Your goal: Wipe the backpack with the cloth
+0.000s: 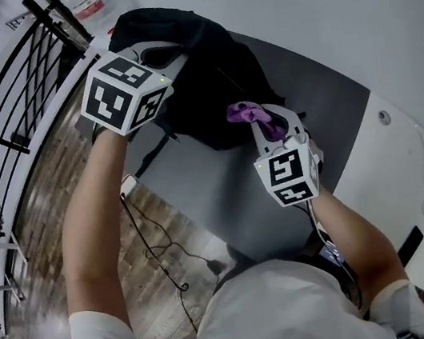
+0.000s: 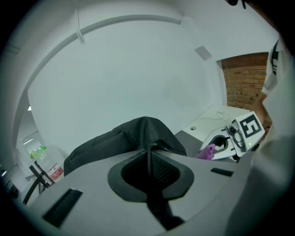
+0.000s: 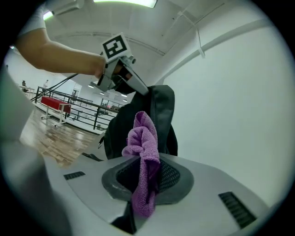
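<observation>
**On the grey table (image 1: pixel 340 113): bag pinned, wipe about to start**

At the table's far left the black backpack (image 1: pixel 216 75) stands upright. The left gripper (image 1: pixel 178 49) has its jaws pressed together on the fabric at the bag's top, with that arm stretched out far and tipped downward. The right gripper (image 1: pixel 266 120) is clamped on the purple cloth (image 1: pixel 246 111), its forearm bent and almost level, pointing at the bag's near face. Whether the cloth touches the bag is unclear. The next move probably calls for pressing the cloth against the fabric and sweeping it across.
</observation>
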A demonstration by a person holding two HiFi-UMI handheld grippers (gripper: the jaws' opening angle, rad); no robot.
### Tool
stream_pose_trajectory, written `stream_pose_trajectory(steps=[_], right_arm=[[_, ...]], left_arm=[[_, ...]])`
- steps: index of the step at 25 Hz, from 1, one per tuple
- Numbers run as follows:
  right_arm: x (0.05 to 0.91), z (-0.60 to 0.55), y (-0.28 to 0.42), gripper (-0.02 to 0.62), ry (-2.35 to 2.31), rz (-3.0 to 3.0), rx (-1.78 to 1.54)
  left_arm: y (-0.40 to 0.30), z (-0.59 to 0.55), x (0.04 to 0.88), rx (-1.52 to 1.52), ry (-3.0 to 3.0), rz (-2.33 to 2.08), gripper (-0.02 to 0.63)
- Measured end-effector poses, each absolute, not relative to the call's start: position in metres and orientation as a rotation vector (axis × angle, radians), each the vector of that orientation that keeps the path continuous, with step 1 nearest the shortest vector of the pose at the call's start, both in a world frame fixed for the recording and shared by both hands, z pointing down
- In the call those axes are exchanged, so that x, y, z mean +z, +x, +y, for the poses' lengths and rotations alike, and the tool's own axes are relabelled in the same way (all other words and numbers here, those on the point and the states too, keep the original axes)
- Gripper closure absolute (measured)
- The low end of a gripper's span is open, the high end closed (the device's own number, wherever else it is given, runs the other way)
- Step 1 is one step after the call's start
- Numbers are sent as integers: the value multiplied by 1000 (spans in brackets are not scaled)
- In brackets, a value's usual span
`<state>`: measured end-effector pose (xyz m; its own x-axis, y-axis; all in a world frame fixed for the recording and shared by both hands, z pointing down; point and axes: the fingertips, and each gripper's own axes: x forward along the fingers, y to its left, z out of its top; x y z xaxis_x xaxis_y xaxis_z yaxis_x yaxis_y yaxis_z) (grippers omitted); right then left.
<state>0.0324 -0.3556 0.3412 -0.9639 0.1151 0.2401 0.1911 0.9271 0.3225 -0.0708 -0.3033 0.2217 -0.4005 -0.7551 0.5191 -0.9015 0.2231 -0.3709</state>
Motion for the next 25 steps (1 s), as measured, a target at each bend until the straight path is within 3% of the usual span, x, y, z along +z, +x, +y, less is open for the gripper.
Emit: stream_pose_trajectory(steps=[4, 10, 14, 25], right_arm=[[331, -336, 13, 540, -254, -2897, -531], [324, -355, -34, 540, 100, -2922, -419], [338, -346, -49, 540, 115, -2857, -529], [337, -378, 1, 540, 307, -2832, -635]], left_arm=[[-82, -325, 220, 939, 1564, -2207, 591], [-91, -345, 222, 903, 1540, -2174, 591], [-95, -350, 224, 892, 1552, -2149, 590], [-90, -342, 226, 835, 1677, -2089, 589]])
